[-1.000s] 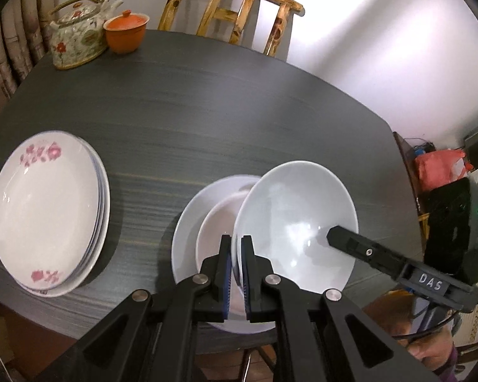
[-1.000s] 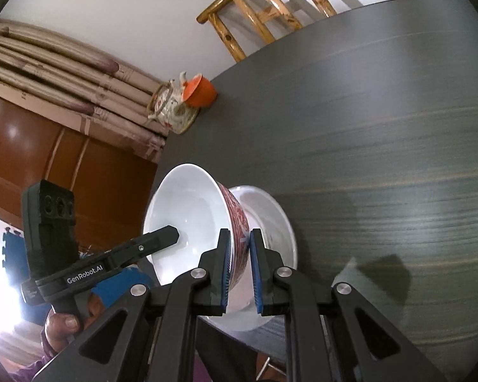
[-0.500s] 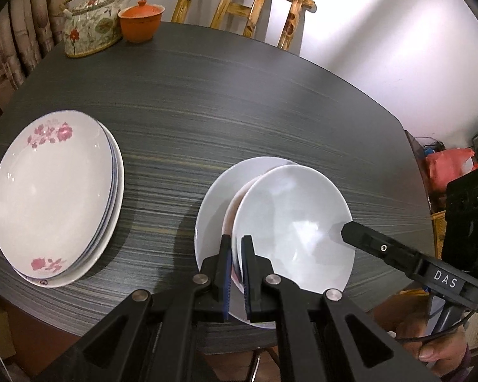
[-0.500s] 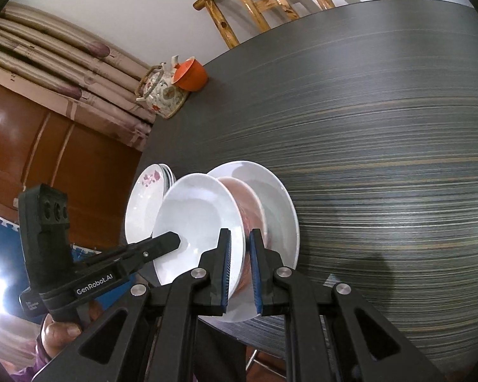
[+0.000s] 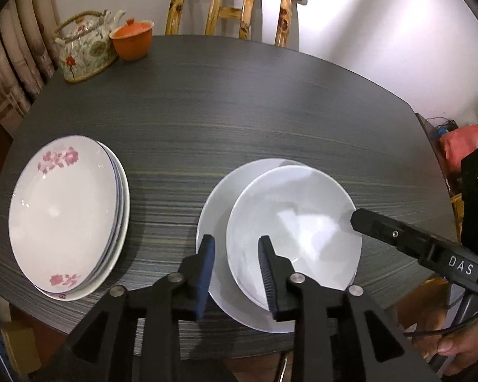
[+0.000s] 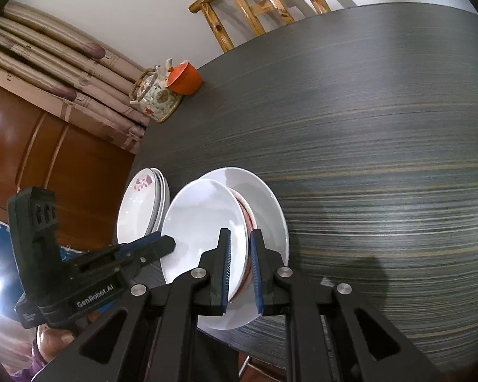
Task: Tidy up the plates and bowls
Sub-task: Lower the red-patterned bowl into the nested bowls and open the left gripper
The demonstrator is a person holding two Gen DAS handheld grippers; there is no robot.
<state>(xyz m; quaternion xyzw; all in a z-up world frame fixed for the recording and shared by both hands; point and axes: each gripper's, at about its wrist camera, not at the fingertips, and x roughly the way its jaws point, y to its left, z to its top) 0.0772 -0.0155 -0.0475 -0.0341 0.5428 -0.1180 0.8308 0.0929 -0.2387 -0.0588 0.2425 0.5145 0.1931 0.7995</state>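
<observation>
Dark wood-grain bench fills most of both views, with a pale wall behind its far edge and a wooden chair pushed up against that edge. Brown panelling and beige folded fabric stand past the bench's left side in the right wrist view.

Near the left edge sits a stack of plates, the top one white with pink flowers on its rim. Close to the near edge, about midway along it, lies a plain white plate, and on it rests a bowl, white inside with a reddish pattern on its outside wall that shows in the right wrist view. The bowl sits toward the plate's right side and seems slightly tilted; whether its base lies flat on the plate I cannot tell.

At the far left corner stands a flowered teapot with a hooped handle, and just beside it an orange lidded cup.

The left tongs have just been opening: their blue pads now stand apart on either side of the bowl's near-left rim, with the rim between them but not pressed. The right tongs are clenched on the bowl's near-right rim, one pad inside and one against the patterned outside. A hand shows at the lower right corner of the left wrist view, behind the right tongs' handle.
</observation>
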